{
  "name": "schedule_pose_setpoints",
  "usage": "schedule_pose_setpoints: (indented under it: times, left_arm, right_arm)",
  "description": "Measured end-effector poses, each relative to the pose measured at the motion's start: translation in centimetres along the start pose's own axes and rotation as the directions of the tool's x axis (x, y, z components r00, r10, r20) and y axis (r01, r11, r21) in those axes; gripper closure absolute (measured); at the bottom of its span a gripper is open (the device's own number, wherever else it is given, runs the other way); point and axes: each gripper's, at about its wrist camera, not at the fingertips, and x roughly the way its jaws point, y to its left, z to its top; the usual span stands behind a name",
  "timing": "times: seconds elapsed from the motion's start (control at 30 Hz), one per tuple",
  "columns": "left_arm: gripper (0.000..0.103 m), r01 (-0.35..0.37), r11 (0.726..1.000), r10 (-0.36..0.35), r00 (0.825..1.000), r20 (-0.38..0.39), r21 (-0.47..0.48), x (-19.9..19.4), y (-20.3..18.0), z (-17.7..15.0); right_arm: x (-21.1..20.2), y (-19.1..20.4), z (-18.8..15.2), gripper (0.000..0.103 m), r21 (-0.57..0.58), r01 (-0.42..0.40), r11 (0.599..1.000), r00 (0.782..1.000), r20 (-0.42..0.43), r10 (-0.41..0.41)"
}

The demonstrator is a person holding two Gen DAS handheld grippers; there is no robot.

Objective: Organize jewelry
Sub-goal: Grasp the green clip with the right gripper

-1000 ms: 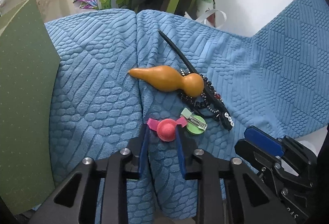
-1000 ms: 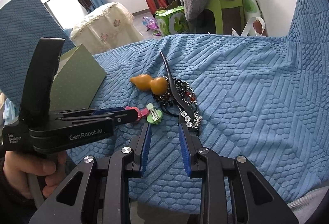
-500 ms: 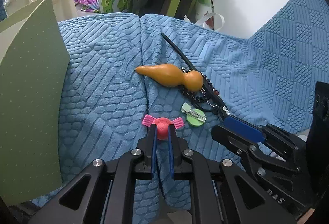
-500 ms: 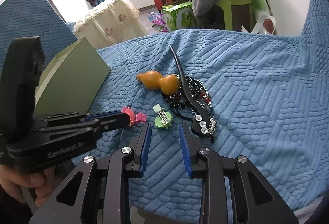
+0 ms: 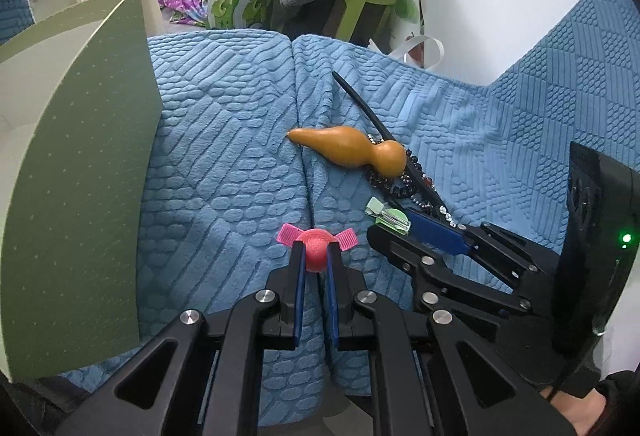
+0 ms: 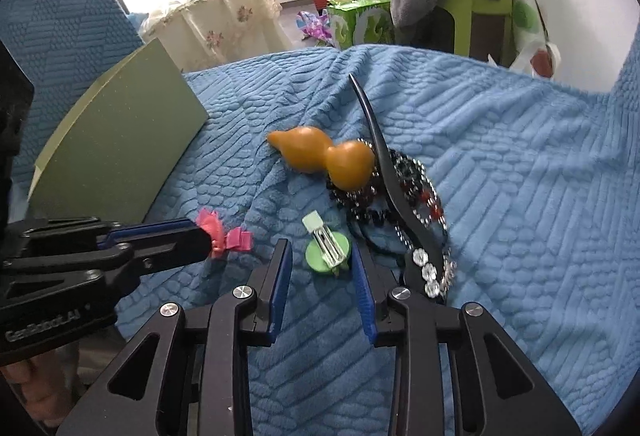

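The pink hair clip (image 5: 316, 250), a round coral dome with ribbed pink wings, sits pinched between the blue pads of the left gripper (image 5: 314, 256), whose jaws are nearly closed and pressing on its sides; whether it has left the blue quilted cover (image 5: 224, 164) or only rests there I cannot tell. Taking the orange gourd charm (image 5: 352, 152) as the landmark, the clip lies nearer the camera than the gourd and a little to its left. The green round clip (image 6: 328, 254), with a metal clasp on top, lies just nearer than the gourd, and the right gripper (image 6: 322, 272) hangs over it with its jaws part open, one blue pad on each side and neither clearly touching it (so nothing is held there yet). Beside the gourd's fat end lies the dark beaded bracelet (image 6: 416, 196), touching it, and across the beads runs the black hair stick (image 6: 384, 164) with rhinestones at its wide end. Well to the gourd's left stands the green dotted box (image 5: 80, 164), its flap raised, probably where the pieces go. By my reading the sorting has hardly begun: one piece gripped, a second about to be, and the gourd, bracelet and stick untouched on the cover
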Motion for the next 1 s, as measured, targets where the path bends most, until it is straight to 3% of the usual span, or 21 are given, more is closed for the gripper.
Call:
schedule_pose_setpoints:
  times: [0.1,0.63,1.0]
  left_arm:
    - [0.095,0.005,1.000,-0.005,1.000,0.003,-0.009,-0.2,0.2,-0.1]
    - [0.095,0.039,0.999,-0.039,0.998,0.044,0.005,-4.0,-0.3,-0.5]
    - [0.095,0.083,0.996,-0.086,0.991,0.103,0.036,-9.9,-1.5,1.1]
  right_arm:
    - [0.0,0.3,0.1,0.093,-0.017,0.015,1.000,1.000,0.000,-0.015]
    - [-5.7,-0.4,-1.4,0.093,0.139,0.077,0.987,0.997,-0.016,-0.076]
    - [-10.9,-0.3,-0.6,0.093,0.231,0.128,0.965,0.989,0.040,-0.141]
